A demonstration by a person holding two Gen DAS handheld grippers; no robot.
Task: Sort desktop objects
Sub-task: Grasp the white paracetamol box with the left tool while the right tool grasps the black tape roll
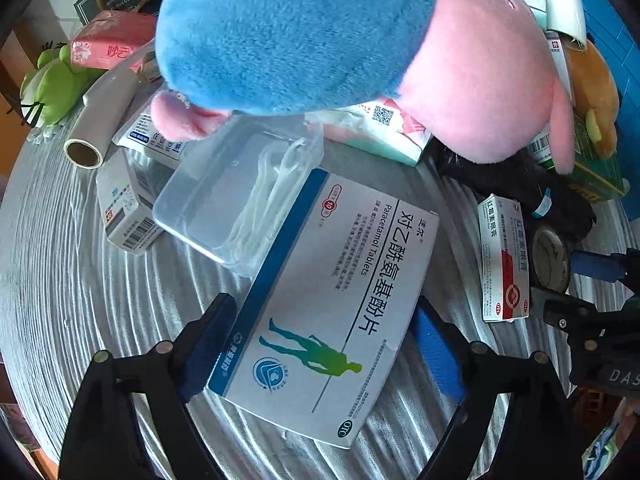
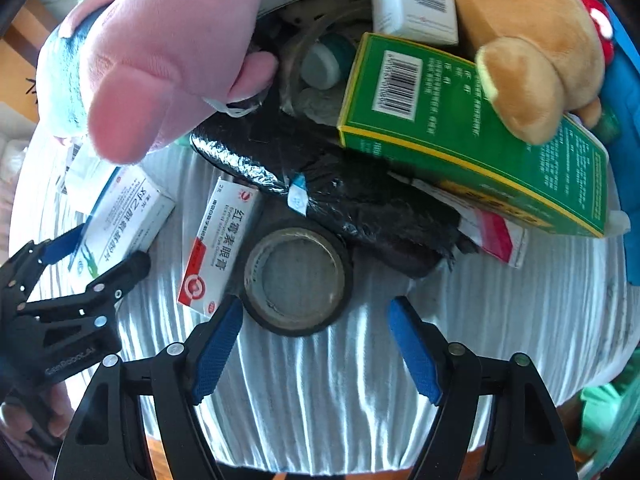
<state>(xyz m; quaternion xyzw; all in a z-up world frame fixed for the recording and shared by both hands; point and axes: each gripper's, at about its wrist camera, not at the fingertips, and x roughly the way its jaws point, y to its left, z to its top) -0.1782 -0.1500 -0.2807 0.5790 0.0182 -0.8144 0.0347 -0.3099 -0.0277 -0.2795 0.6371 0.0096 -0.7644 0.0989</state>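
My left gripper point(image 1: 324, 320) is open with its two fingers on either side of a white and blue Paracetamol tablet box point(image 1: 328, 304), which lies on the grey ribbed cloth point(image 1: 80, 280). The box also shows in the right wrist view point(image 2: 124, 220) between the left gripper's fingers point(image 2: 132, 266). My right gripper point(image 2: 314, 316) is open and empty, just in front of a black tape roll point(image 2: 296, 276). A red and white ointment box point(image 2: 220, 248) lies left of the roll.
A pink and blue plush point(image 1: 320, 40) lies over the pile behind the tablet box. A clear plastic box of floss picks point(image 1: 240, 196), small medicine boxes point(image 1: 128, 208), a film roll point(image 1: 100, 120), a green box point(image 2: 472, 140), a brown plush point(image 2: 528, 40) and a black wrapped bundle point(image 2: 340, 196) crowd the table.
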